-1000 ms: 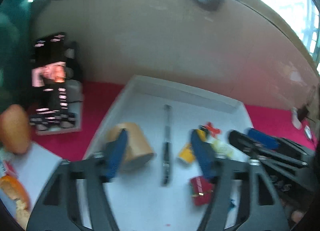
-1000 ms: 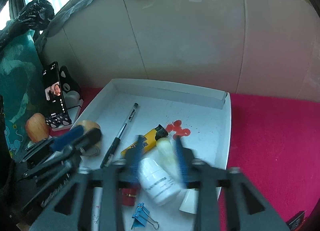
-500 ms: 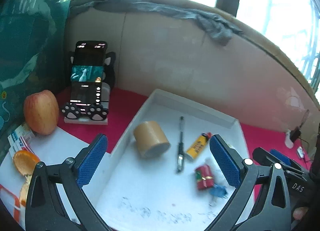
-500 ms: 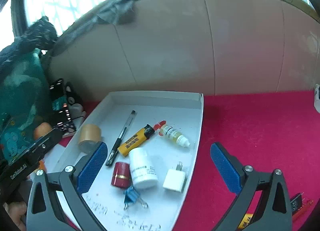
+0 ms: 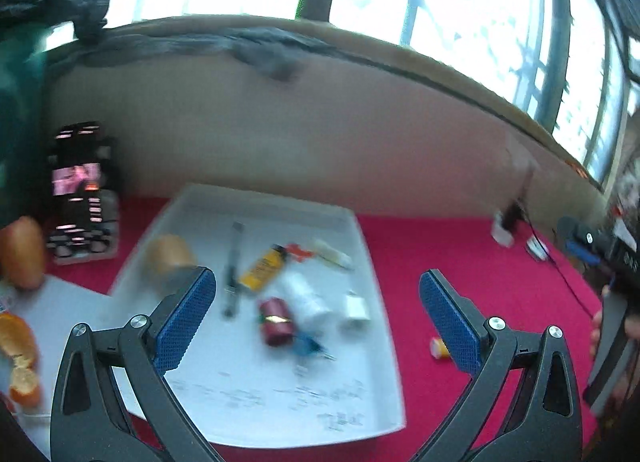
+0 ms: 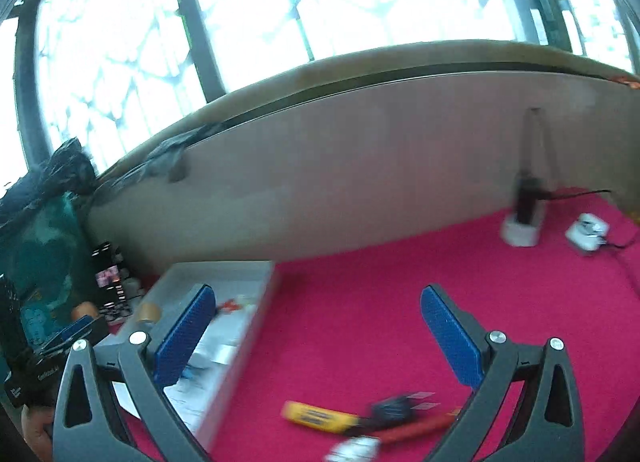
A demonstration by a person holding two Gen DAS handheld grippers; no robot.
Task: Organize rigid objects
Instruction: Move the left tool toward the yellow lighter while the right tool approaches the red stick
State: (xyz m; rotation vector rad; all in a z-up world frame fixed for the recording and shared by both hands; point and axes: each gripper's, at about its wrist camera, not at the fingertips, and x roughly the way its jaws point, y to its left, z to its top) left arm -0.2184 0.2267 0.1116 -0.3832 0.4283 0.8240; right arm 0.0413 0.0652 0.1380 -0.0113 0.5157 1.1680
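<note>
A white tray [image 5: 380, 342] lies on red cloth. It holds a tape roll [image 5: 170, 252], a pen [image 5: 232, 266], a yellow tube [image 5: 264, 268], a white bottle [image 5: 304, 296], a red cylinder [image 5: 276, 322], a white plug [image 5: 356, 308] and a blue clip [image 5: 308, 344]. My left gripper [image 5: 316, 274] hangs open above the tray's near half, holding nothing. My right gripper [image 6: 318, 294] is open and empty over the red cloth to the right of the tray [image 6: 256, 326]. Near it lie a yellow tube-like item [image 6: 316, 416] and a red-handled tool [image 6: 408, 422].
A phone on a stand [image 5: 80, 190], an apple [image 5: 22, 252] and orange peel [image 5: 20, 350] sit left of the tray. A white charger [image 6: 586, 232] and a white block with a dark stick [image 6: 522, 230] stand far right. A beige wall closes the back.
Both grippers opened wide and drew back from the tray. The left one left the tape roll, the right one left the white bottle and swung right over the red cloth.
</note>
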